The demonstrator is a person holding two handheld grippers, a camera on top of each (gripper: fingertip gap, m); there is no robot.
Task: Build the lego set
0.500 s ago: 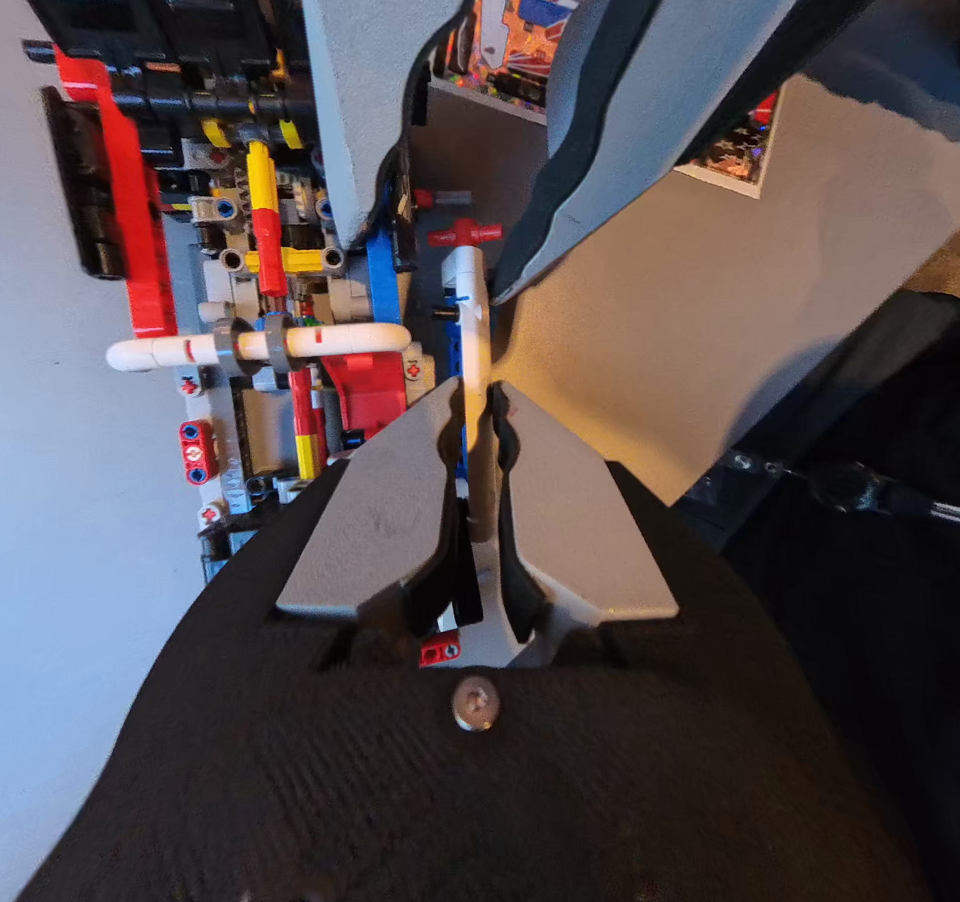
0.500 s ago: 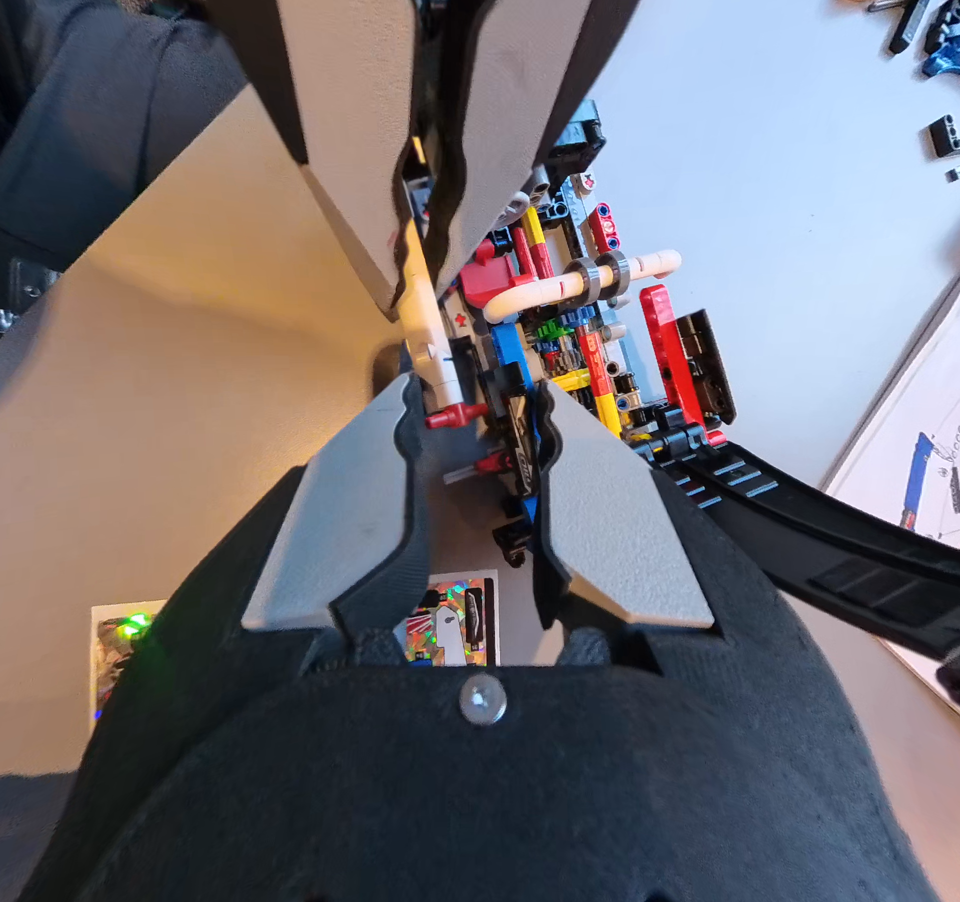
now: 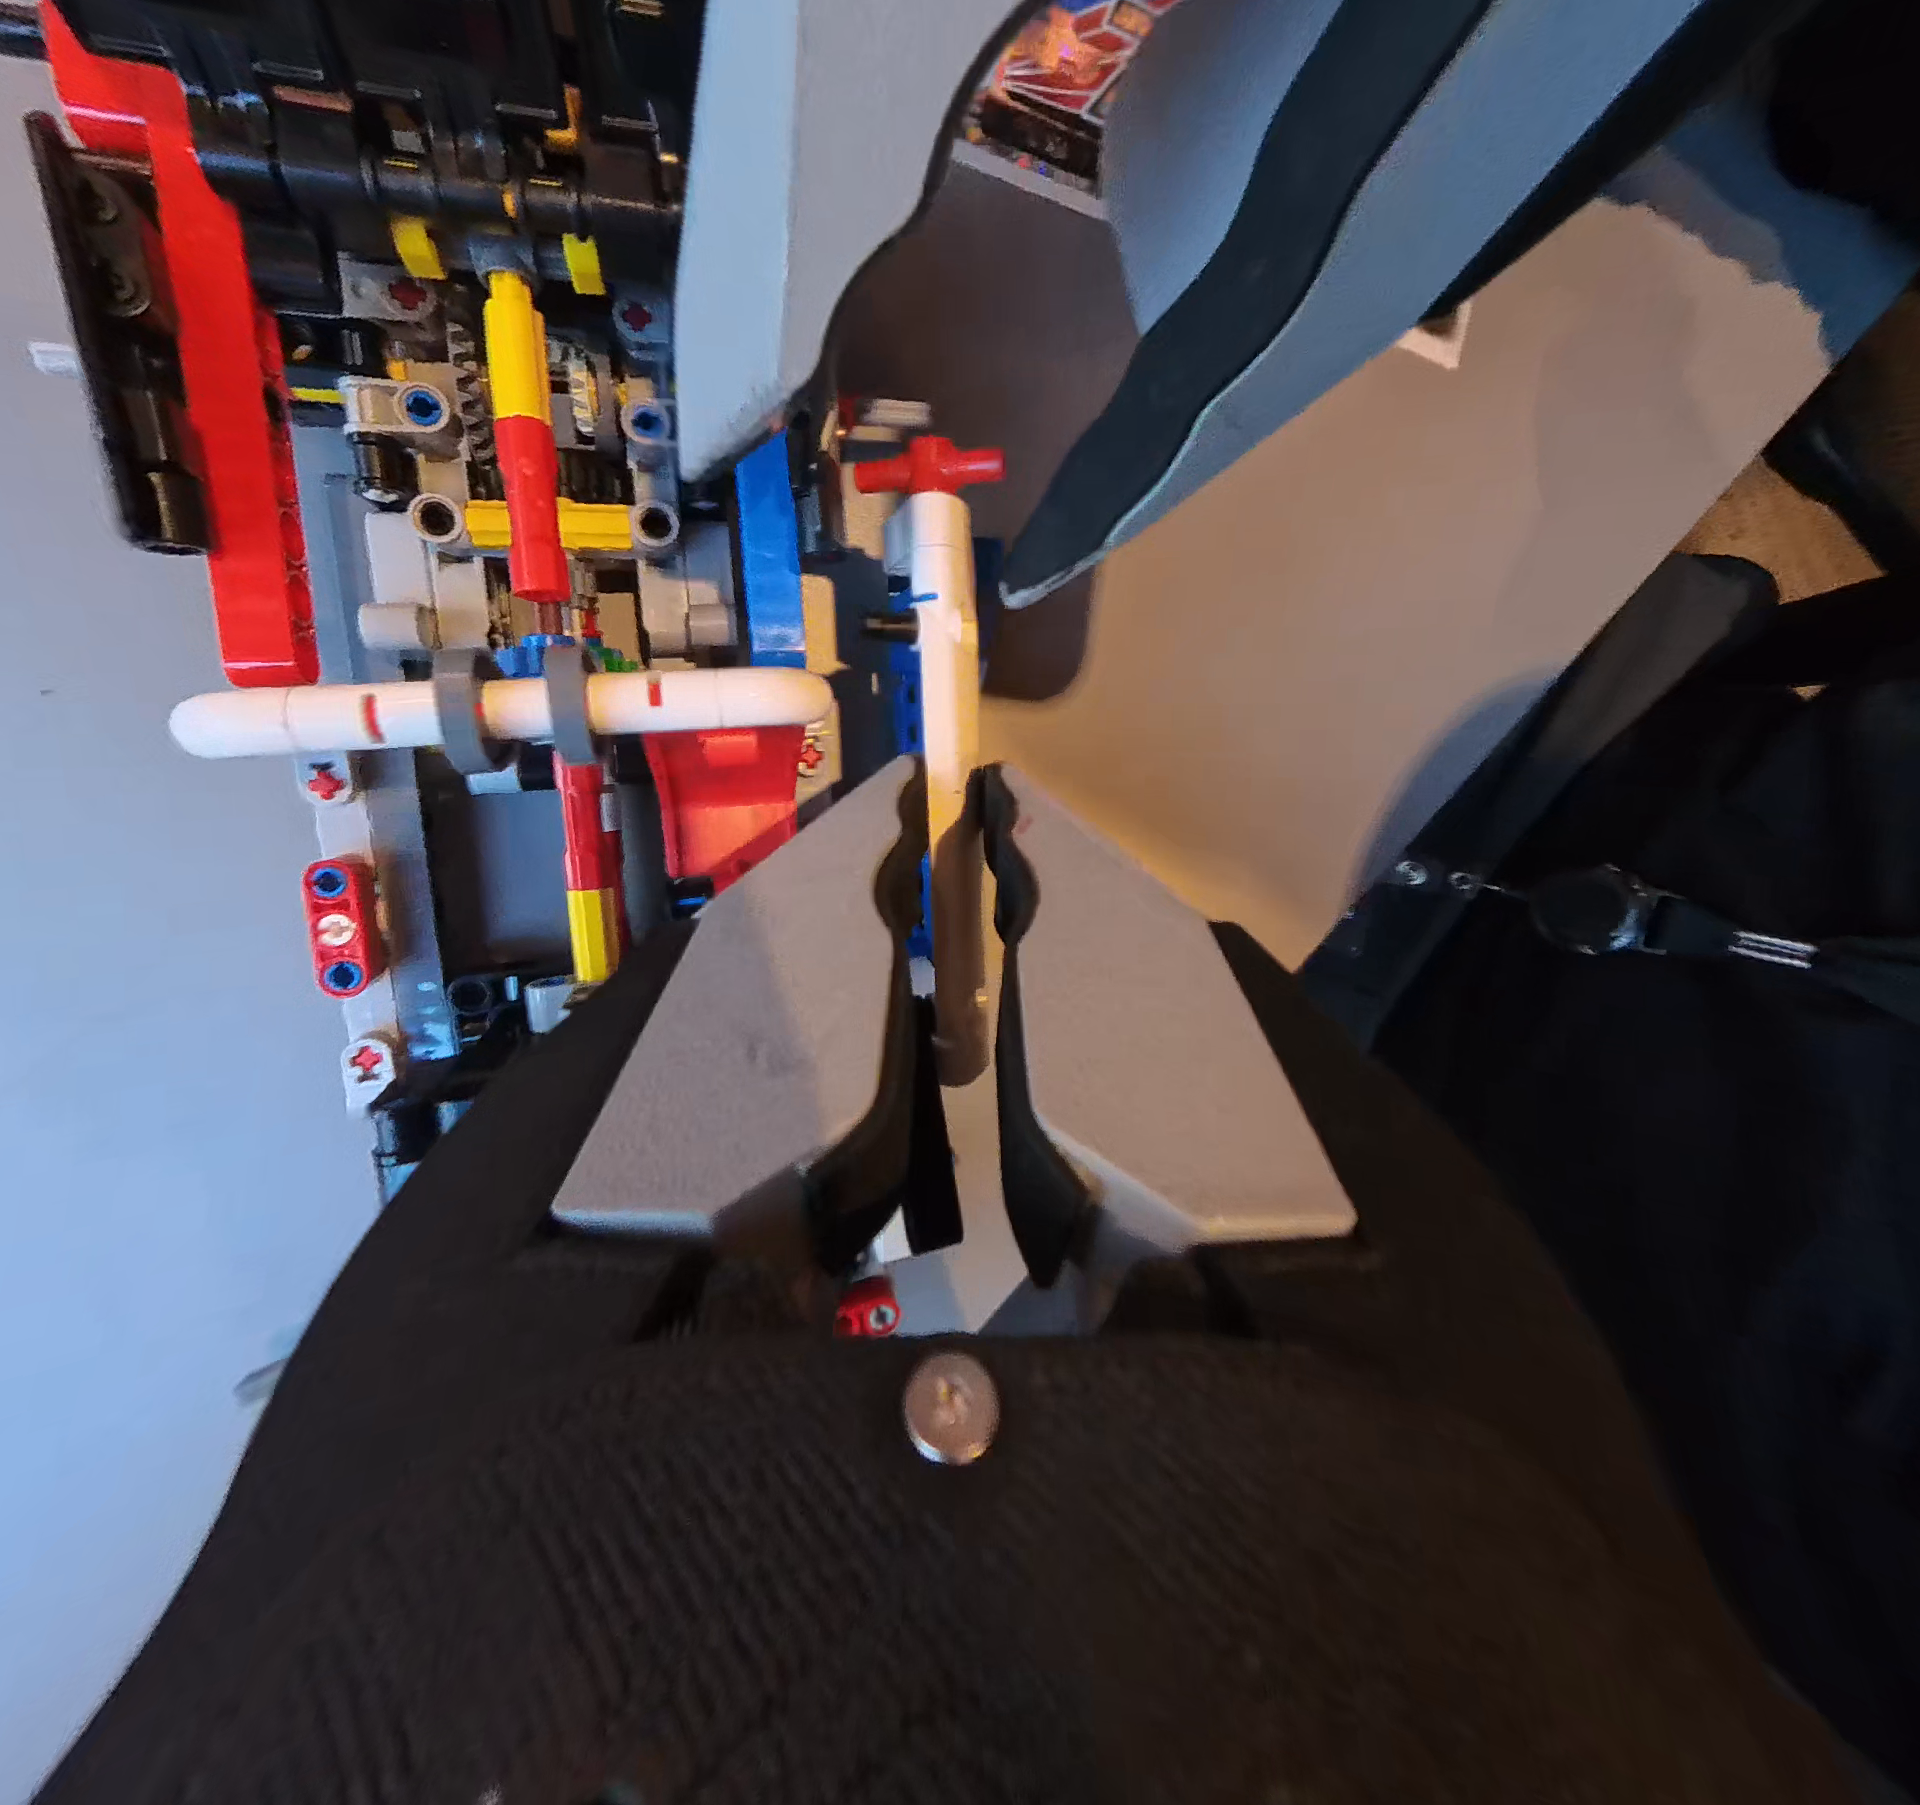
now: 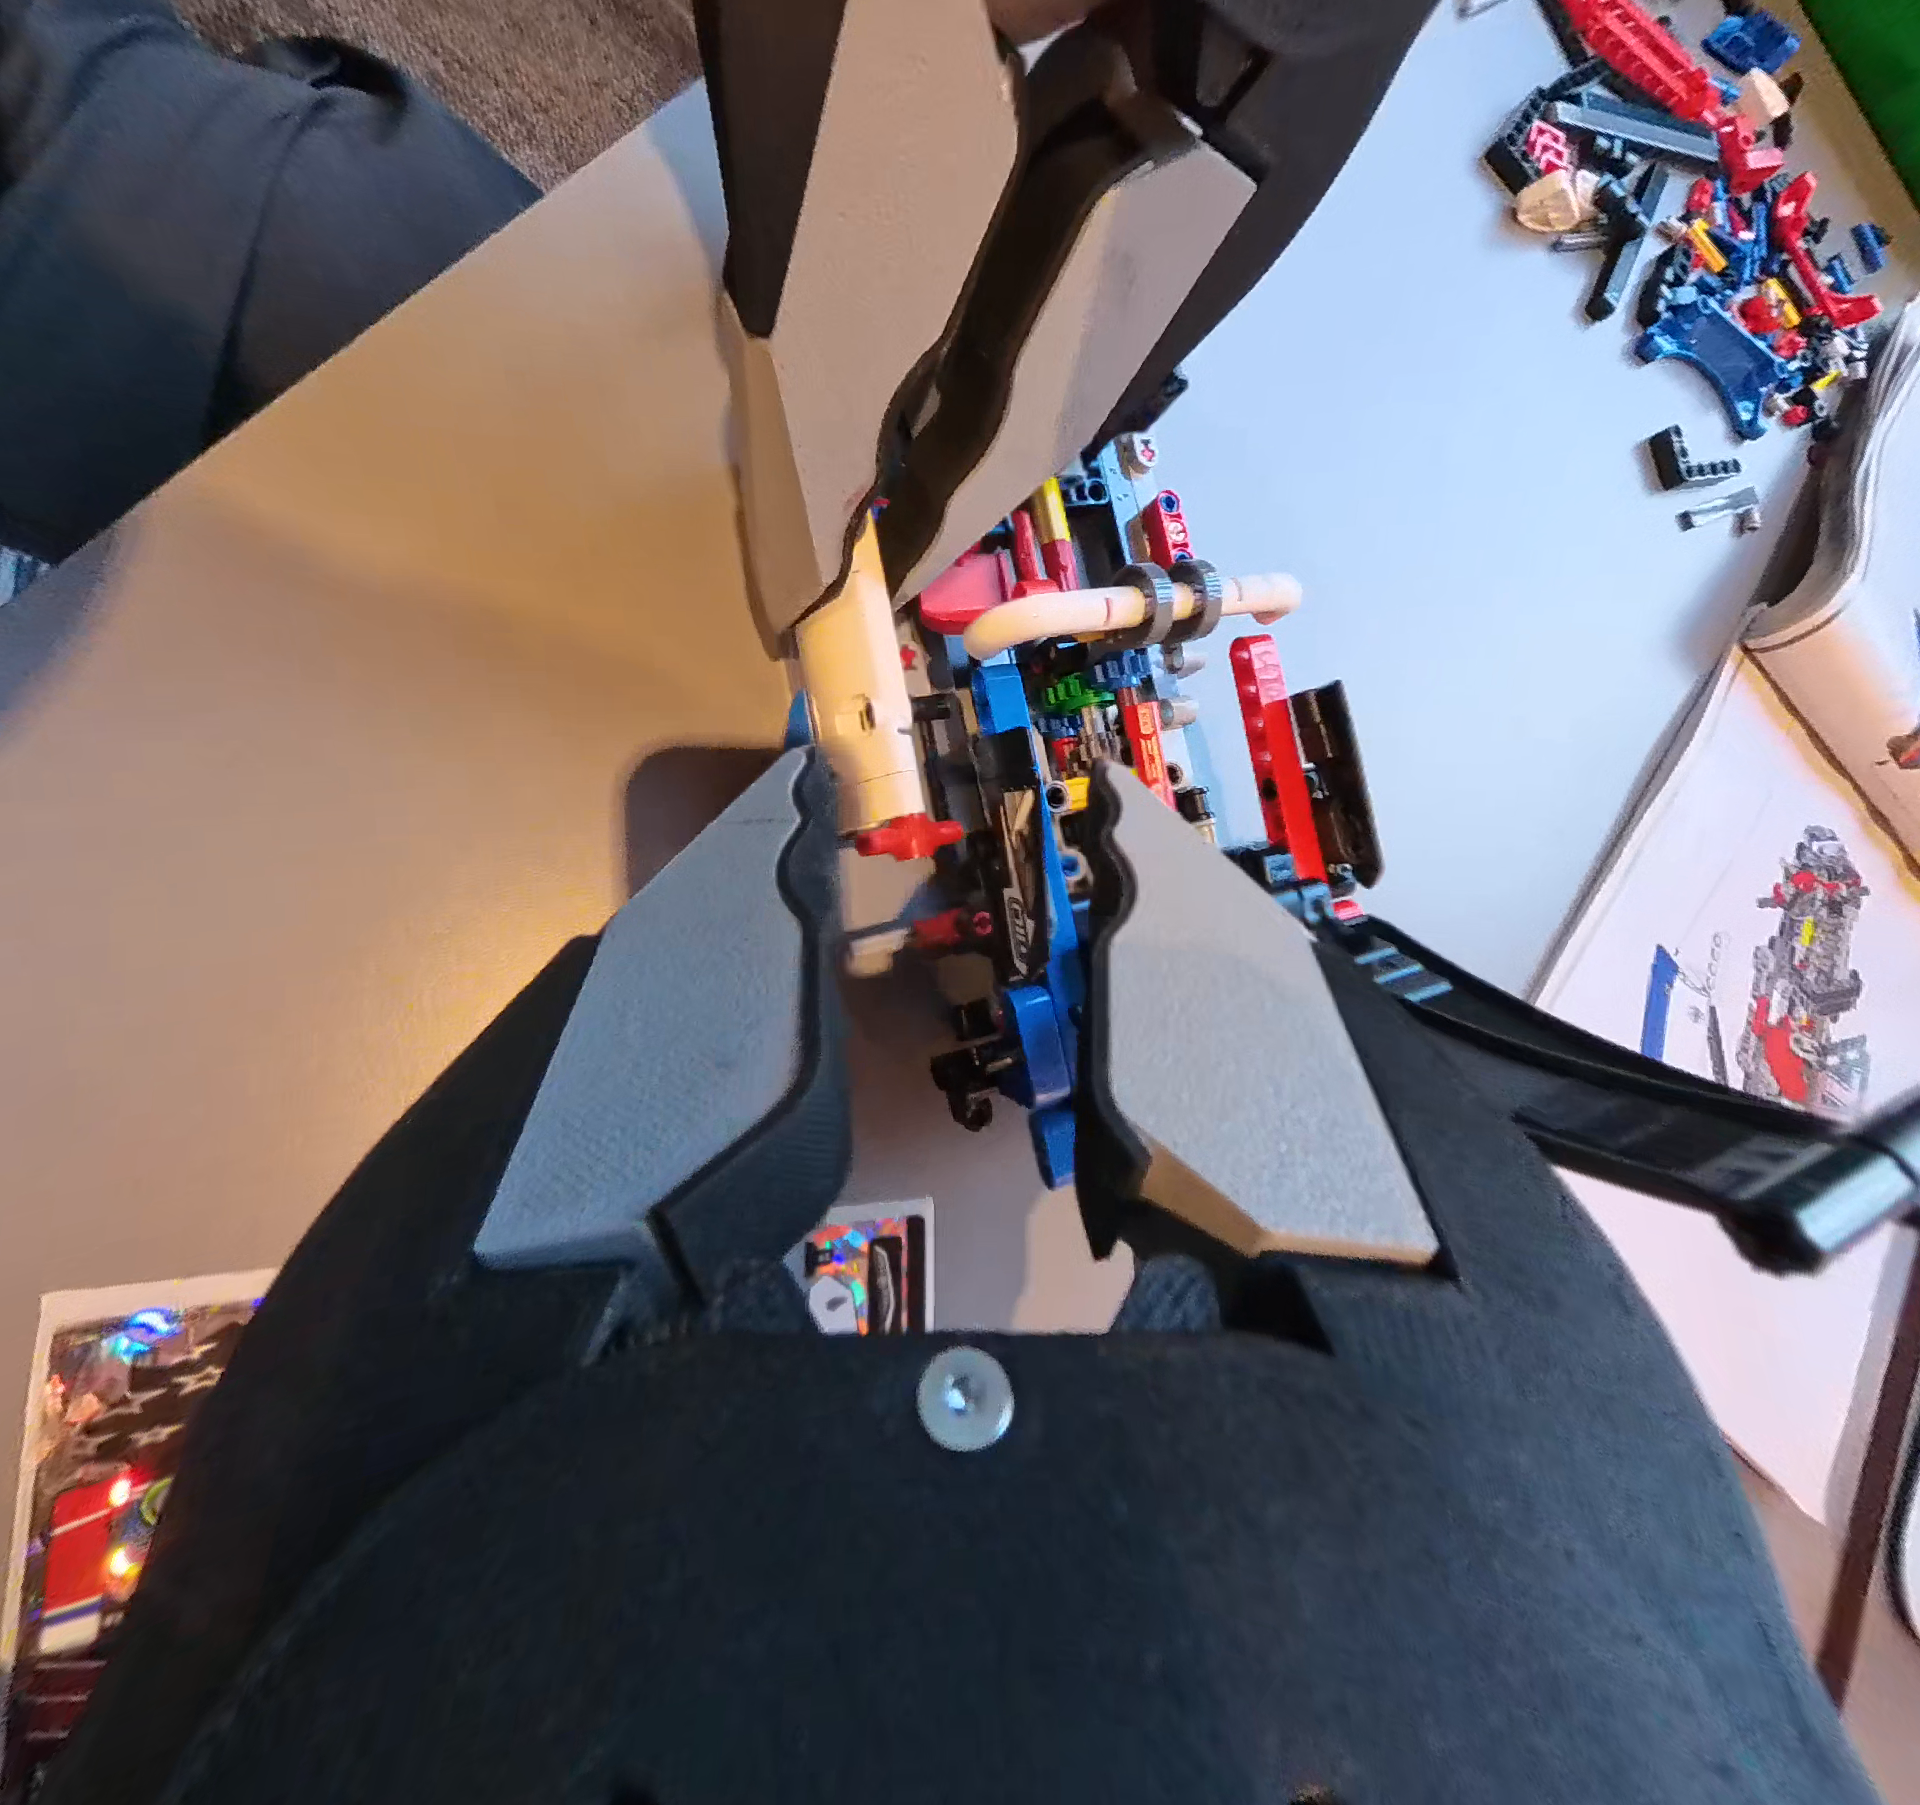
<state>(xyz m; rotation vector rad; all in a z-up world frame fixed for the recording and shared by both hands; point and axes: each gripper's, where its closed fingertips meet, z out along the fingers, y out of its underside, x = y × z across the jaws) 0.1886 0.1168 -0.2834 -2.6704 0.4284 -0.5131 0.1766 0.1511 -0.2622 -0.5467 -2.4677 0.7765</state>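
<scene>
The lego model (image 3: 499, 529), a chassis of red, yellow, blue, grey and black parts with a white tube across it, lies on the table. My left gripper (image 3: 951, 779) is shut on a white panel (image 3: 945, 612) that stands along the model's blue beam (image 3: 769, 550). A red axle pin (image 3: 928, 467) sticks out at the panel's far end. In the right wrist view, my right gripper (image 4: 956, 799) straddles the white panel (image 4: 862, 706) and the blue beam (image 4: 1039, 924). One pad is against each, squeezing them together. The left gripper (image 4: 862, 550) comes in from above.
A pile of loose lego pieces (image 4: 1704, 228) lies far right on the white surface. An instruction booklet (image 4: 1766, 976) is at the right, shiny sticker sheets (image 4: 94, 1443) at the near left. A long black panel (image 4: 1558, 1111) runs off the model. A person's dark sleeve (image 4: 208, 249) is beyond the tan table edge. My right fingertips sit around 5 cm from my left ones.
Both grips hold as before. The right wrist view has tilted a little, so more of the left gripper's body and the loose pieces show. The model has not moved.
</scene>
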